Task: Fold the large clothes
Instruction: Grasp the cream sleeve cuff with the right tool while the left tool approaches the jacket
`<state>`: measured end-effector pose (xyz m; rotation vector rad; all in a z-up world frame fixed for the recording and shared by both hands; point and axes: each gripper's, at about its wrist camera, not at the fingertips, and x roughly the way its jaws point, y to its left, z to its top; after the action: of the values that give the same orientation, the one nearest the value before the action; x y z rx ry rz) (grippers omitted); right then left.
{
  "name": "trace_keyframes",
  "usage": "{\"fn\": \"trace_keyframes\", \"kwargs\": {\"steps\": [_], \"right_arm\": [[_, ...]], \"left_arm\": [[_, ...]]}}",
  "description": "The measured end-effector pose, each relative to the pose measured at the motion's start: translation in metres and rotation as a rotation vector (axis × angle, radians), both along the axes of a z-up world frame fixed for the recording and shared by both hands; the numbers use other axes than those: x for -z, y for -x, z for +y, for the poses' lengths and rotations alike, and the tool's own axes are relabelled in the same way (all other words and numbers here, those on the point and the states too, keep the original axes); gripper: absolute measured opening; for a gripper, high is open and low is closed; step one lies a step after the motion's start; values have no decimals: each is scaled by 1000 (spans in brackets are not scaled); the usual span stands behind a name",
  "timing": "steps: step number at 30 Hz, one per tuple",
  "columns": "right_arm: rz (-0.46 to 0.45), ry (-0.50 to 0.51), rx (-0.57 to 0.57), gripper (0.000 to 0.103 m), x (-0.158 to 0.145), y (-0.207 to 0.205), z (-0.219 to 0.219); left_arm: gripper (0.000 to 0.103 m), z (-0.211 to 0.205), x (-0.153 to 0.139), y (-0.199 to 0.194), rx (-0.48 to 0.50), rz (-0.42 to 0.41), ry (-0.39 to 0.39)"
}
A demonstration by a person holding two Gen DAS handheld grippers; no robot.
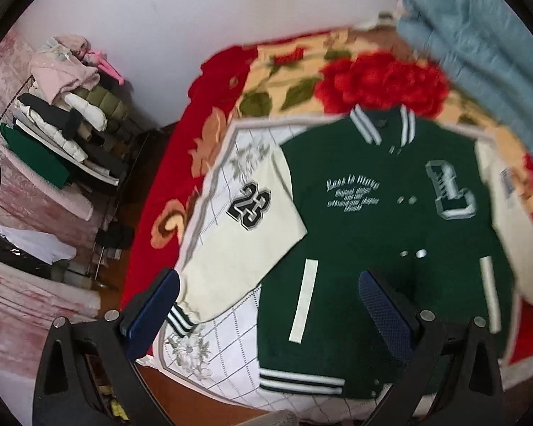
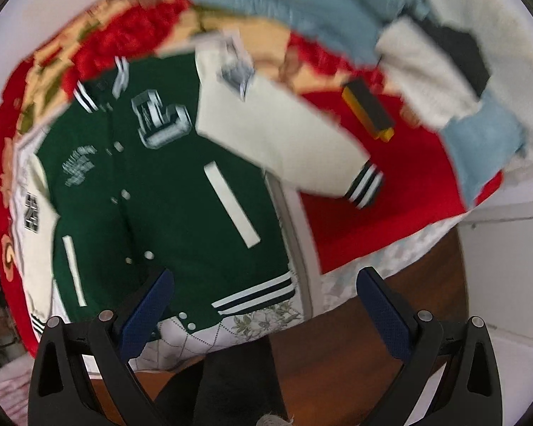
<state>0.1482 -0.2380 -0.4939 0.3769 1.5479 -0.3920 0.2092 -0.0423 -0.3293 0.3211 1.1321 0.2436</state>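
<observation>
Varsity jacket (image 1: pixel 373 234), green body and cream sleeves, lies face up and spread flat on a white quilted sheet (image 1: pixel 231 348) over the bed, right out ahead of both grippers. Nothing folded yet, by the look of it: both sleeves are out to the sides and the front is snapped shut.

Left gripper (image 1: pixel 266 305) hangs above the hem side, jaws wide apart and empty, with the striped cuff (image 1: pixel 181 319) of the numbered sleeve just below its near finger. Right gripper (image 2: pixel 266 305) is also spread open with nothing in it, sitting over the bed's edge by the jacket's striped hem band (image 2: pixel 256 294); the other sleeve (image 2: pixel 284 142) runs away ahead of it onto the red floral blanket (image 2: pixel 391 213).

This looks a thick, heavy piece: soft enough to fold, but bulky, and the sleeves may be smoother and slide. I'd say the ribbed cuffs and hem band are the best grips, stretchy and easy to pinch.

Farther out, a yellow-and-black block (image 2: pixel 367 110) rests on the blanket, with a heap of blue and white clothes (image 2: pixel 302 3) beyond. Off to the left gripper's side stands a rack of stacked clothes (image 1: pixel 64 124).
</observation>
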Motion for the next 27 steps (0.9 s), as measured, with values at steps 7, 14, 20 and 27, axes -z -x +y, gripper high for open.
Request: {"fn": "trace_keyframes", "kwargs": {"steps": [7, 14, 20, 27], "right_arm": [[89, -152, -232, 98, 142, -48, 92], [196, -171, -344, 79, 245, -56, 185], [183, -43, -264, 12, 243, -60, 200], [173, -146, -234, 11, 232, -74, 234]], "left_arm": [[103, 10, 135, -9, -74, 173, -91], [103, 25, 219, 9, -98, 316, -112], [103, 26, 232, 21, -40, 312, -109], [103, 30, 239, 25, 9, 301, -126]]}}
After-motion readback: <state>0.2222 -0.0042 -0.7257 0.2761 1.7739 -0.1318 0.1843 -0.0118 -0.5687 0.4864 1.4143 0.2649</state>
